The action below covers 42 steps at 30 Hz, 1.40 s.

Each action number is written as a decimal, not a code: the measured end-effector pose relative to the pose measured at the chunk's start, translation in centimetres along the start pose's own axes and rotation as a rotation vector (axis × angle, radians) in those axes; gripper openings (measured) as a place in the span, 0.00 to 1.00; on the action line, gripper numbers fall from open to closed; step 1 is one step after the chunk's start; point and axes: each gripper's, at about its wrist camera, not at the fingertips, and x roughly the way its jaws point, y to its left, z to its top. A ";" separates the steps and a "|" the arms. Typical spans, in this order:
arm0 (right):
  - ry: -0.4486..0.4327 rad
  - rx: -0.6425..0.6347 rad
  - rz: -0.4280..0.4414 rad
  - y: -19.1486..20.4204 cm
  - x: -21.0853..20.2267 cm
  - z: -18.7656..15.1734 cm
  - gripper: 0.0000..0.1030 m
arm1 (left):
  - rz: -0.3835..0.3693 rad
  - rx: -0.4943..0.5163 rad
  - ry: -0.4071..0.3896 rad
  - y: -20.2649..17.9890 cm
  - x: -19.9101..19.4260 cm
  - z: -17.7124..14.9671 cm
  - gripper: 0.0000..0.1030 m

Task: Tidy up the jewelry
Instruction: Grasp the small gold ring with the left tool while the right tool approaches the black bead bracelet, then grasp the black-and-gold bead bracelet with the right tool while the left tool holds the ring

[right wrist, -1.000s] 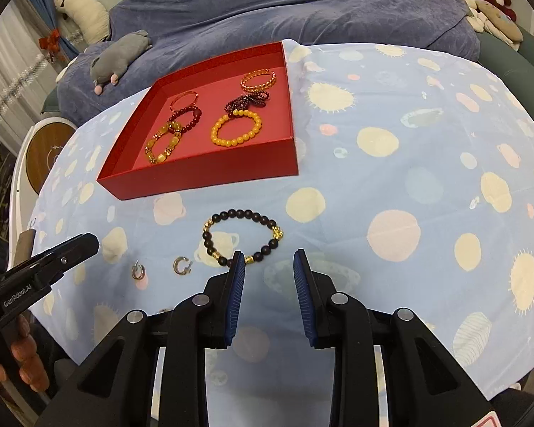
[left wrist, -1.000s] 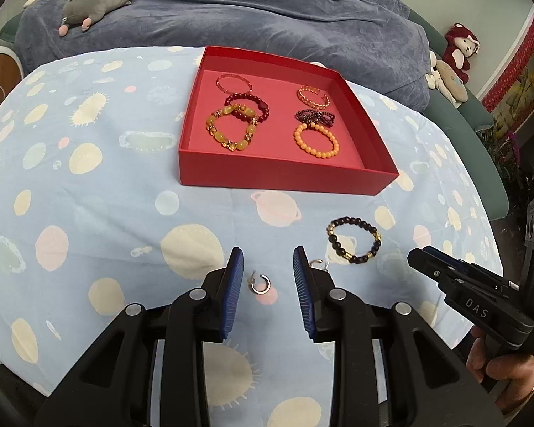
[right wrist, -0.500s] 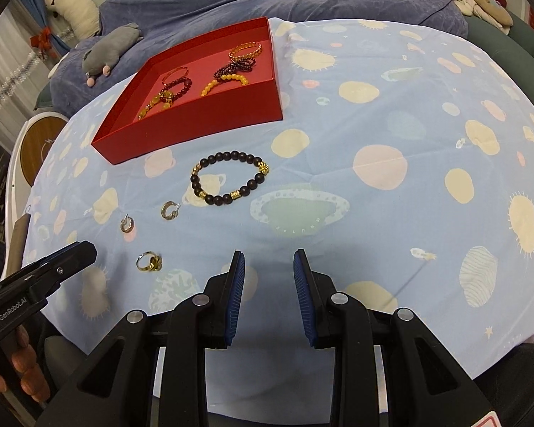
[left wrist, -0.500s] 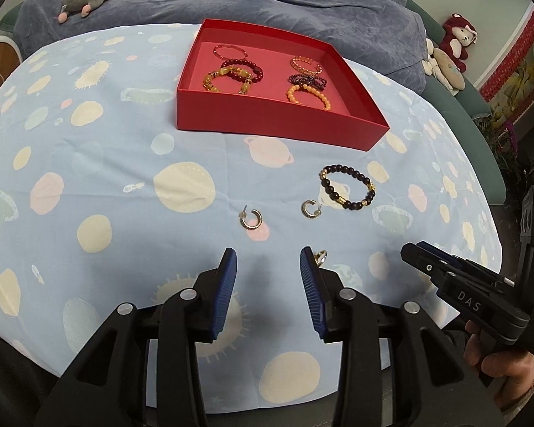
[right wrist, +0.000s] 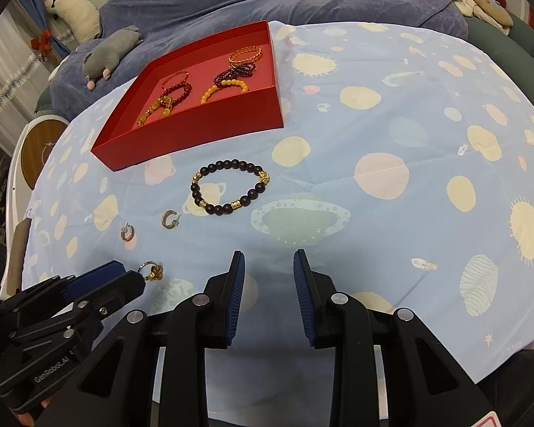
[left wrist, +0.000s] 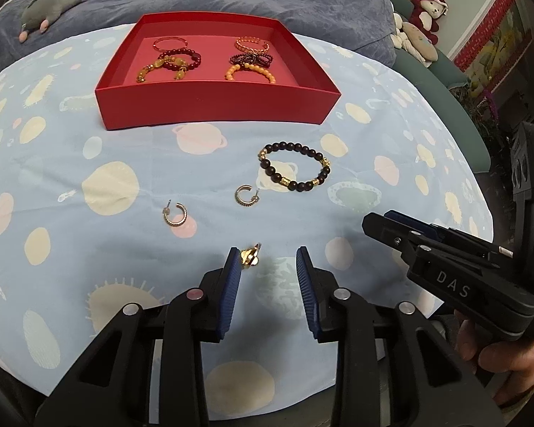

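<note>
two hoop earrings (left wrist: pixel 174 215) (left wrist: pixel 246 195) lying apart on the planet-print surface (left wrist: pixel 89 163), a dark beaded bracelet (left wrist: pixel 294 172) just beyond them, nearer the red tray (left wrist: pixel 217 103) holding six more bracelets; gold ring (left wrist: pixel 250 257) sitting between the jaws of the left gripper (left wrist: pixel 267 269), close against the left pad, jaws just closing yet parted, not pressing it; right gripper (right wrist: pixel 269 274) hovering above bare cloth, jaws parted with nothing between; grey plush toy (left wrist: pixel 53 1) resting on the blue bedding behind

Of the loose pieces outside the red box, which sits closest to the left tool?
The gold ring, right at the left tool tips. Both hoop earrings and the dark bead bracelet lie further off.
</note>
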 end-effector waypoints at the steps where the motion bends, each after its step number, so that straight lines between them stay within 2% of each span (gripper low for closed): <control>1: 0.001 -0.002 0.001 0.1 0.1 0.1 0.28 | 0.000 0.002 0.007 0.0 0.3 0.1 0.18; 10: -0.001 -0.032 0.000 1.0 1.2 1.9 0.28 | 0.007 0.010 0.036 0.8 1.2 0.0 0.02; 24: -0.001 -0.077 -0.035 2.4 4.8 6.1 0.27 | 0.022 -0.010 0.045 1.7 1.2 -0.3 0.02; 36: 0.019 -0.113 -0.059 2.9 6.4 6.2 0.26 | 0.027 -0.038 0.056 2.7 1.6 -0.4 0.02; 42: 0.021 -0.119 -0.071 2.5 6.1 5.8 0.11 | 0.029 -0.045 0.057 3.0 1.5 -0.5 0.02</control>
